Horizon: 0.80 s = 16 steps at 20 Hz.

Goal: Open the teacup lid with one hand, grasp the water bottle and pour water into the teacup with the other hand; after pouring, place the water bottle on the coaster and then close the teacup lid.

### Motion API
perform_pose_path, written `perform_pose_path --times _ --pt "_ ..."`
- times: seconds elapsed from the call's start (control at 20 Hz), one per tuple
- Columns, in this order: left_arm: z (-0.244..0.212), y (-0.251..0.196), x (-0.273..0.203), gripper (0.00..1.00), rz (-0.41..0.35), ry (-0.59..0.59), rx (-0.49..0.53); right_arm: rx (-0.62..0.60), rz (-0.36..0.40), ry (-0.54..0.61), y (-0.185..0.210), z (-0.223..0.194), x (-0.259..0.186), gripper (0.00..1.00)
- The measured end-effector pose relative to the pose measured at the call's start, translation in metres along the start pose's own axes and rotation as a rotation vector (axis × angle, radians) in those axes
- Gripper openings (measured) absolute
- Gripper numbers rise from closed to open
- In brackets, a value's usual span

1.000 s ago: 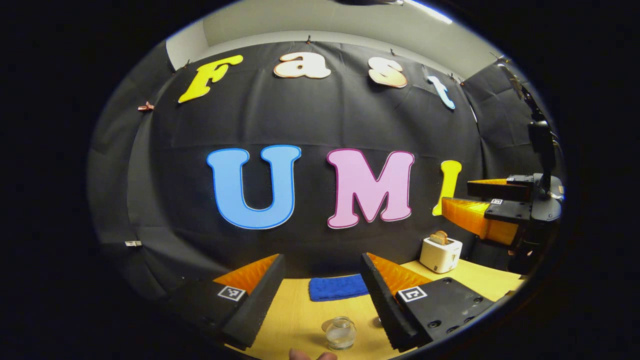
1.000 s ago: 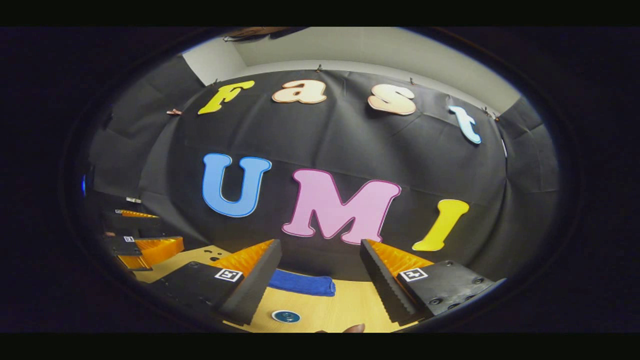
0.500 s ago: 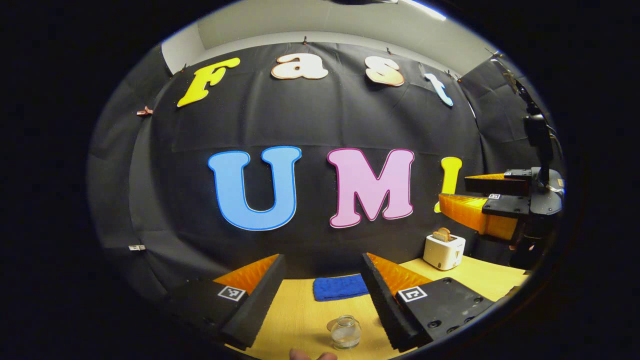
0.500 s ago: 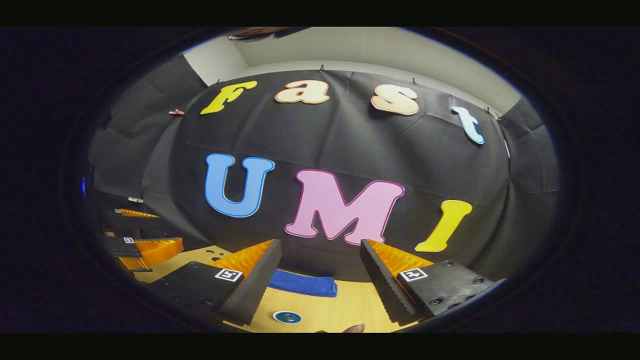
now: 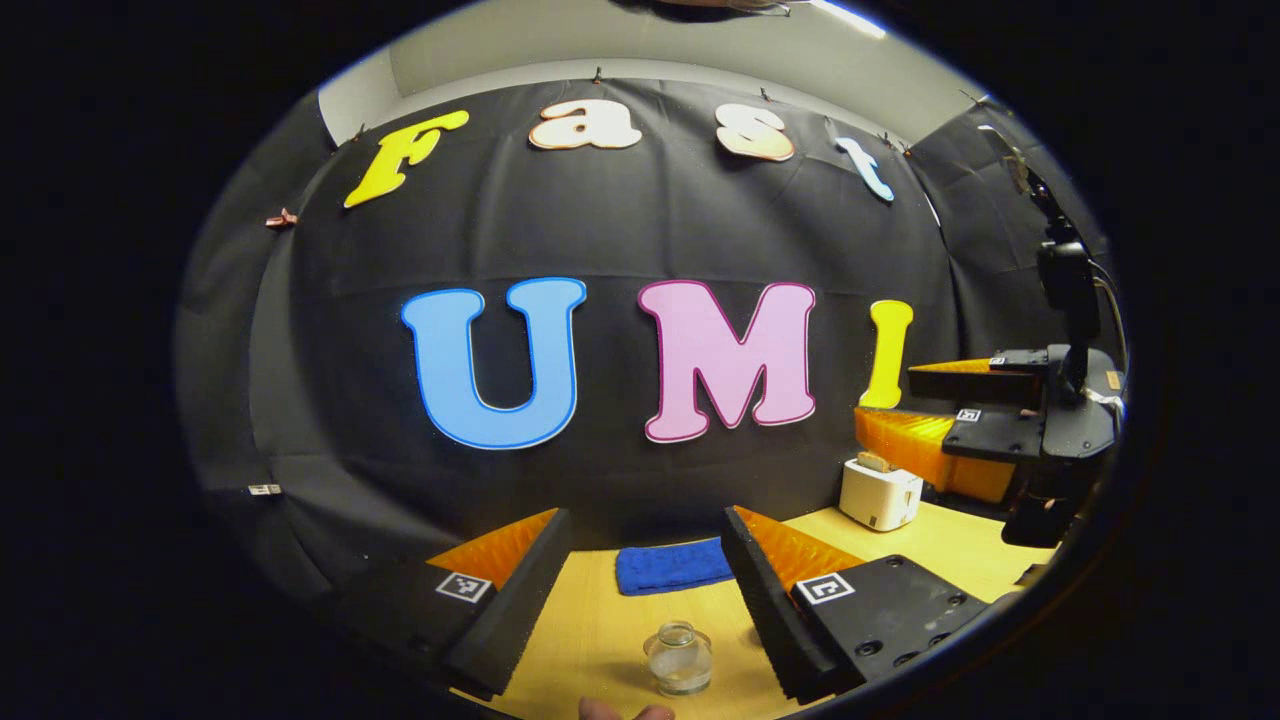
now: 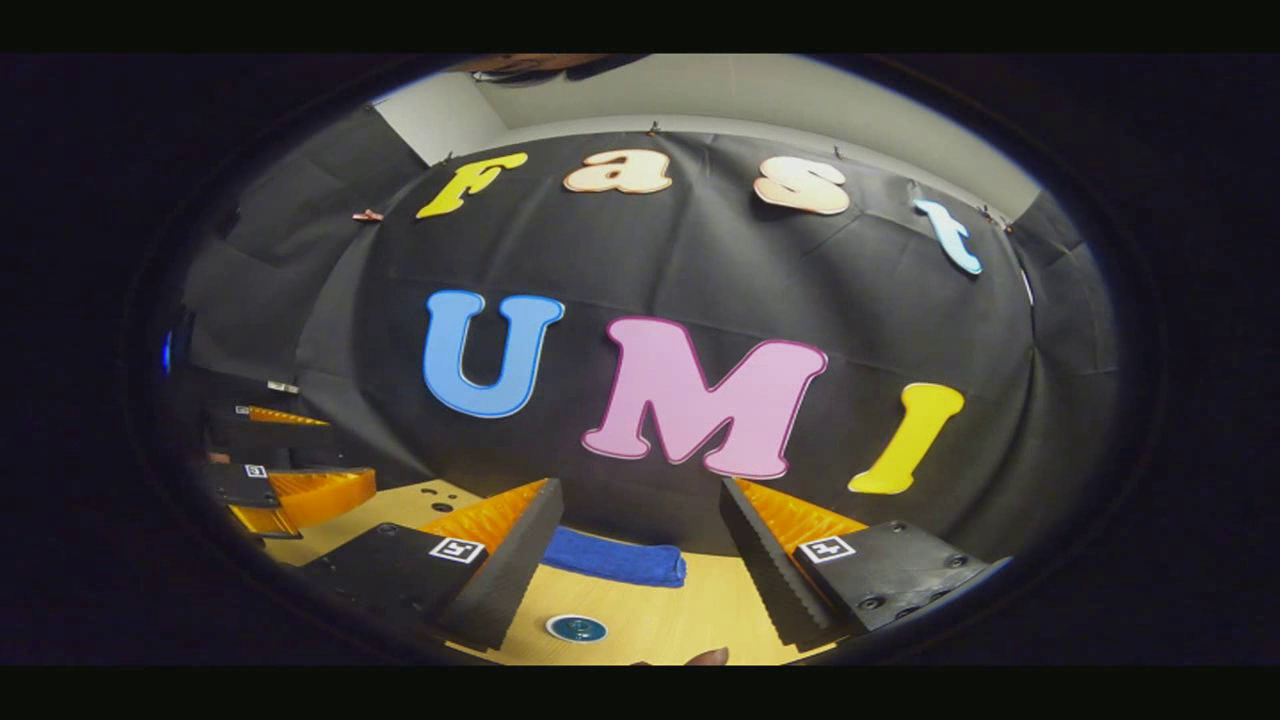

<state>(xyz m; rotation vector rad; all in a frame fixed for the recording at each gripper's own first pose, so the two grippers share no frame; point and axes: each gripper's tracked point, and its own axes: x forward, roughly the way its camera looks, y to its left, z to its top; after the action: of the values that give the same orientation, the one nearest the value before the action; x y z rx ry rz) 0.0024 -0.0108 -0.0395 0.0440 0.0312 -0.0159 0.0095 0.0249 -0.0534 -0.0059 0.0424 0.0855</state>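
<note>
A small clear glass teacup [image 5: 679, 658] with its lid on stands on the yellow wooden table [image 5: 590, 620], low in the left gripper view, below and between my left gripper's fingers. My left gripper [image 5: 645, 540] is open and holds nothing. In the right gripper view a round dark teal coaster [image 6: 576, 628] lies on the table [image 6: 700, 610] under my right gripper [image 6: 640, 515], which is open and holds nothing. The right gripper [image 5: 900, 405] also appears at the right edge of the left gripper view. The left gripper [image 6: 300, 460] shows at the left of the right gripper view.
A folded blue cloth [image 5: 672, 566] lies at the back of the table by the black wall, also the blue cloth [image 6: 615, 560]. A white toaster [image 5: 878, 493] with a slice of bread stands at the right. A fingertip [image 5: 625, 711] shows at the bottom edge.
Both grippers have tilted down a little, so the wall has shifted up in each view. The right gripper has sunk lower, in front of the toaster's top. Both stay open.
</note>
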Motion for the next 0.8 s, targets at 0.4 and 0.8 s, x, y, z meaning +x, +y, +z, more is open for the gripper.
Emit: perform_pose_path --times 0.4,0.8 --pt "-0.087 -0.021 0.015 0.97 -0.045 0.078 0.015 0.025 0.053 0.093 0.019 -0.107 0.016 0.98" --pt "-0.186 -0.033 0.035 0.96 -0.025 0.156 -0.025 0.046 0.093 0.176 0.031 -0.223 0.027 0.98"
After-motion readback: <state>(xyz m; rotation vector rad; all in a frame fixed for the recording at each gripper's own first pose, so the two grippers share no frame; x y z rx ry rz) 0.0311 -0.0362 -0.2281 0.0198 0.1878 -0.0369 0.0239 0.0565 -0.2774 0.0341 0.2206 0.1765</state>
